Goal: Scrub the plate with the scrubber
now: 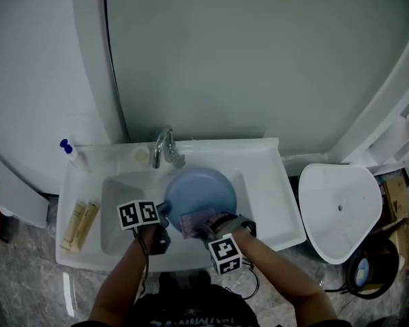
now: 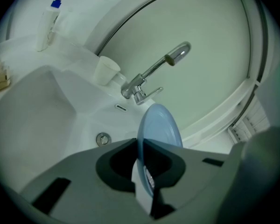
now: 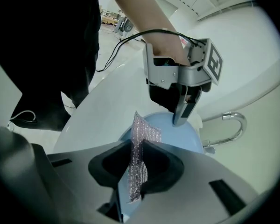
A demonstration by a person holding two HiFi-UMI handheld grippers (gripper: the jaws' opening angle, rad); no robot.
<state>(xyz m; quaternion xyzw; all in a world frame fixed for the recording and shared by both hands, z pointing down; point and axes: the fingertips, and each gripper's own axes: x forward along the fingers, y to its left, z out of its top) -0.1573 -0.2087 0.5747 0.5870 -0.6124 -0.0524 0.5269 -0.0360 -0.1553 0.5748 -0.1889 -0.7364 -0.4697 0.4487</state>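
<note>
A light blue plate [image 1: 199, 191] is held over the white sink basin [image 1: 123, 196], just in front of the faucet. My left gripper [image 1: 165, 213] is shut on the plate's left rim; in the left gripper view the plate [image 2: 159, 129] stands edge-on between the jaws of that gripper [image 2: 143, 181]. My right gripper [image 1: 196, 229] is shut on a pinkish mesh scrubber [image 1: 194, 222] at the plate's near edge. In the right gripper view the scrubber [image 3: 141, 157] sticks up from the jaws of the right gripper [image 3: 136, 181] in front of the plate [image 3: 177, 136], with the left gripper [image 3: 179, 120] clamped on the rim beyond.
A chrome faucet [image 1: 165, 147] rises at the basin's back, with the drain [image 2: 102, 138] below it. A blue-capped bottle [image 1: 72, 152] and tubes [image 1: 80, 223] lie on the sink's left ledge, a white cup [image 2: 105, 70] beside the tap. A white toilet [image 1: 339, 210] stands to the right.
</note>
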